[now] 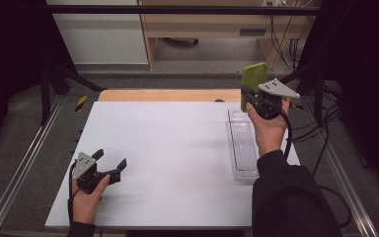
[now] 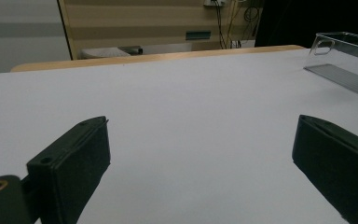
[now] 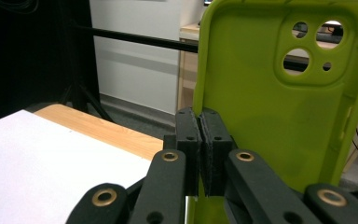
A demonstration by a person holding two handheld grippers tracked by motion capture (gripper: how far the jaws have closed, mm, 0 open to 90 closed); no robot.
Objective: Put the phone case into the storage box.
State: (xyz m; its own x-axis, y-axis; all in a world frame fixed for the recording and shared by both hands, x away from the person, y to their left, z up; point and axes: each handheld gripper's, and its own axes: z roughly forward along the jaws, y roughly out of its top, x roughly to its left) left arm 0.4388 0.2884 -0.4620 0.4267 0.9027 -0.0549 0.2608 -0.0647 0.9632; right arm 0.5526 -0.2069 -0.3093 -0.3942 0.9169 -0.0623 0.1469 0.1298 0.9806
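A lime-green phone case [image 1: 253,81] with camera cut-outs is held upright above the table's far right corner. My right gripper [image 1: 246,94] is shut on its left edge. In the right gripper view the two black pads [image 3: 189,135] meet on the rim of the case [image 3: 279,116], whose inner side faces the camera. My left gripper [image 1: 111,159] rests low over the white table [image 1: 168,148] at the front left. It stands open, and in the left gripper view nothing lies between the jaws of the left gripper [image 2: 200,140].
A clear plastic tray [image 1: 242,148] lies lengthwise along the table's right side, just under the right hand, and the tray [image 2: 349,46] shows at the far right in the left gripper view. Behind the white sheet runs a wooden table edge [image 1: 168,95]. Cables hang at the right.
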